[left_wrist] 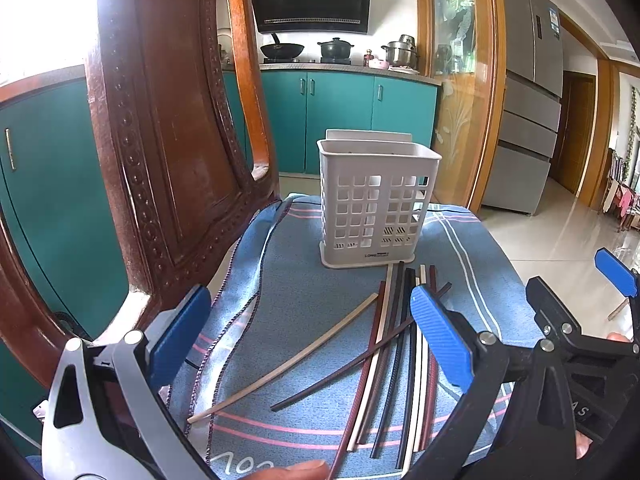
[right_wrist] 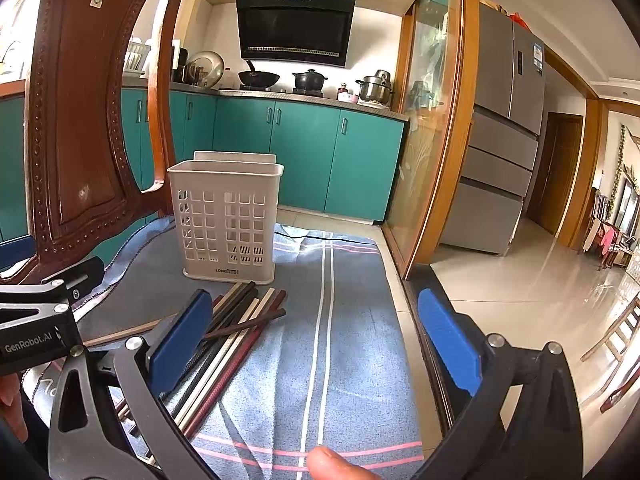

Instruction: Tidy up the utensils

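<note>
A white slotted utensil holder [left_wrist: 376, 200] [right_wrist: 228, 220] stands upright and empty on a blue striped cloth [left_wrist: 304, 264] [right_wrist: 340, 320] spread over a chair seat. Just in front of it lie several chopsticks [left_wrist: 380, 344] [right_wrist: 240, 320] in cream, black and dark red, mostly bundled. One cream chopstick [left_wrist: 296, 356] lies apart at a slant. My left gripper [left_wrist: 310, 336] hovers open above the bundle's left side. Also open, my right gripper [right_wrist: 314, 344] hangs over the cloth to the right of the chopsticks, and it shows at the right edge of the left wrist view [left_wrist: 580, 284]. Neither holds anything.
The carved wooden chair back [left_wrist: 160, 140] [right_wrist: 80, 120] rises close on the left. Beyond the seat's right edge the tiled floor [right_wrist: 520, 280] drops away. Teal kitchen cabinets [right_wrist: 300, 152], a stove with pots and a wooden glass door frame [right_wrist: 440, 120] stand behind. A thumb [right_wrist: 332, 464] shows at the bottom.
</note>
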A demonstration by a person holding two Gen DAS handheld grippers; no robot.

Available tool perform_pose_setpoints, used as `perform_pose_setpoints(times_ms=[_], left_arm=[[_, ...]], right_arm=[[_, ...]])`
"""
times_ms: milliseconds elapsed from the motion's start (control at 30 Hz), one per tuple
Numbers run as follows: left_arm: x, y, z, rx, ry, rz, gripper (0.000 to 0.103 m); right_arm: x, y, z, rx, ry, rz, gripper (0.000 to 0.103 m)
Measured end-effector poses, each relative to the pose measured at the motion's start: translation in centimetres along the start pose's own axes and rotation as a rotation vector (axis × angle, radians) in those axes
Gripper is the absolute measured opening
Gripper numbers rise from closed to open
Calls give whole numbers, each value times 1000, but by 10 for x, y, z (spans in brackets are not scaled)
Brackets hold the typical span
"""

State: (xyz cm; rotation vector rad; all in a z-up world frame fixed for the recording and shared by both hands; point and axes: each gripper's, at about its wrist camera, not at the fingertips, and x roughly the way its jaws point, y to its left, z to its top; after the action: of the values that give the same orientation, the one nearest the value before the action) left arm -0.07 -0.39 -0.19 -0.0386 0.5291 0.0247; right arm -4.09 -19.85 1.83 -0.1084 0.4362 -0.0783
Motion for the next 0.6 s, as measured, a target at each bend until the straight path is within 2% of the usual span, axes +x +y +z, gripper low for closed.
perform_pose_setpoints(times_ms=[600], left_arm=[[0, 2, 0, 17, -10, 13, 100]], right_arm=[[-1, -5, 1, 39, -17, 11, 100]])
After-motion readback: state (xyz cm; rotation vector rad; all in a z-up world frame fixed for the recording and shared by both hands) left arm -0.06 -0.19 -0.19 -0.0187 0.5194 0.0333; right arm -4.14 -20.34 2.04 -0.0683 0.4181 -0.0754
